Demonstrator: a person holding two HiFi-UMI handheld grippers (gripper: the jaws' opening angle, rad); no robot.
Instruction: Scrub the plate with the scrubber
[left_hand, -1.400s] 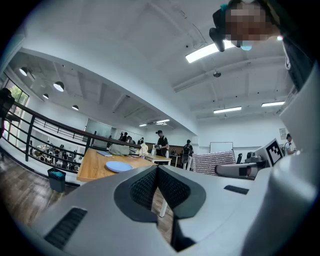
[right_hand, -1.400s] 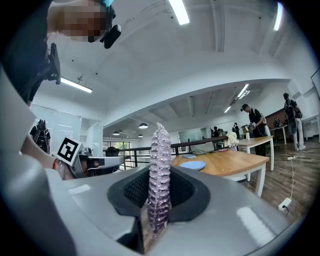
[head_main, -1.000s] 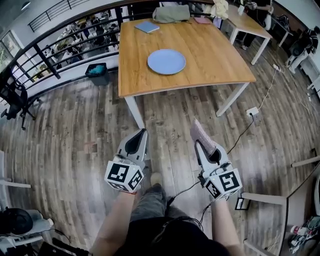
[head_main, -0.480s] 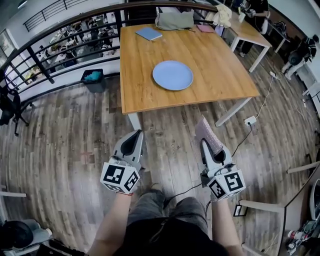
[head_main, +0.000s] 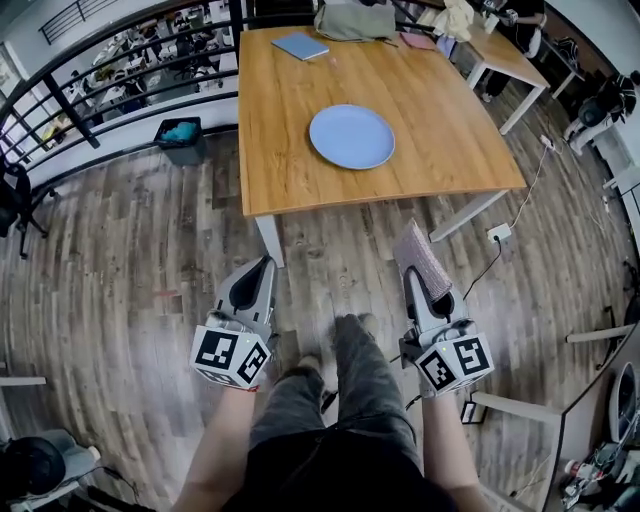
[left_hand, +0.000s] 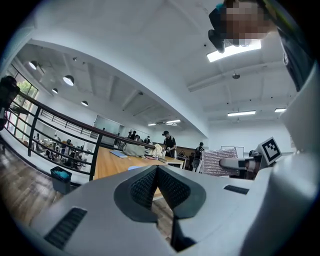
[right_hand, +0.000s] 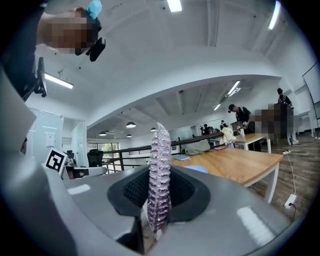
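Plate sits well ahead of right tool pinching scrubber; left tool closed, empty.

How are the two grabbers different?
The right gripper is shut on the scrubber; the left gripper is shut on nothing, and its pads meet. The right gripper has the pinkish, bumpy scrubber poking out past its tips; the left gripper's tips end bare. Both carry a marker cube, and both are over the floor, short of the table where the plate lies.
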